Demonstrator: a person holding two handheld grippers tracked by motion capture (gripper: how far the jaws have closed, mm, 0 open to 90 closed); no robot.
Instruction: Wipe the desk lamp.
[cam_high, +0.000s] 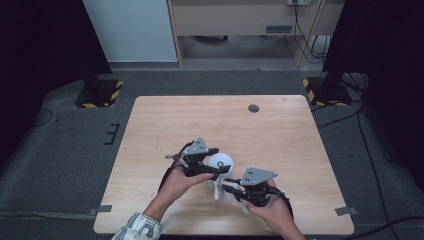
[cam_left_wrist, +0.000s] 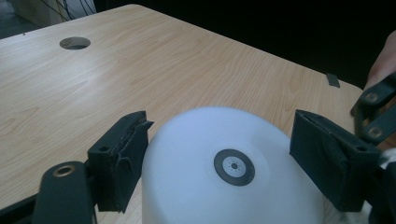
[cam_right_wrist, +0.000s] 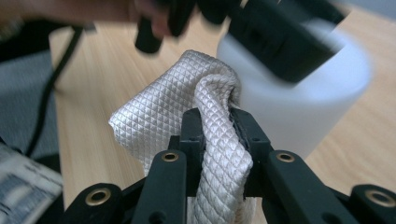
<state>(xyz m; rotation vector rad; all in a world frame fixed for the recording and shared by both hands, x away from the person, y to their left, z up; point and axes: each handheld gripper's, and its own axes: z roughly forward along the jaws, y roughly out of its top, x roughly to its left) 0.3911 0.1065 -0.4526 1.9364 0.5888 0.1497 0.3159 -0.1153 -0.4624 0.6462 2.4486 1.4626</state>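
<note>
- white cup (cam_left_wrist: 224, 177) sits upside down on the tabletop (cam_high: 280, 125), near the person's edge, roughly mid-width; small dark ring mark on its upturned base
- left claw (cam_left_wrist: 219, 158) straddles the cup, jaws wide, one pad each side; left pad looks touching or almost touching the wall, right pad clearly apart, so no grip on it yet
- white quilted cloth (cam_right_wrist: 187, 121) is pinched in the right claw (cam_right_wrist: 217, 135), jaws narrow and clamped on a fold, rest of the cloth bunched up against the cup's side
- in the high view both claws meet at the cup, left claw (cam_high: 200, 157) over it, right claw (cam_high: 250, 187) just beside and nearer the person
- my read: wiping the cup with the cloth. To do it well, close the left claw square on the cup first so it can't skid, then drag the cloth around the wall with light pressure
- risk: smooth cup, may tip or slide if pushed before it's held
- round hole (cam_high: 254, 108) far side of tabletop, well apart, irrelevant
</note>
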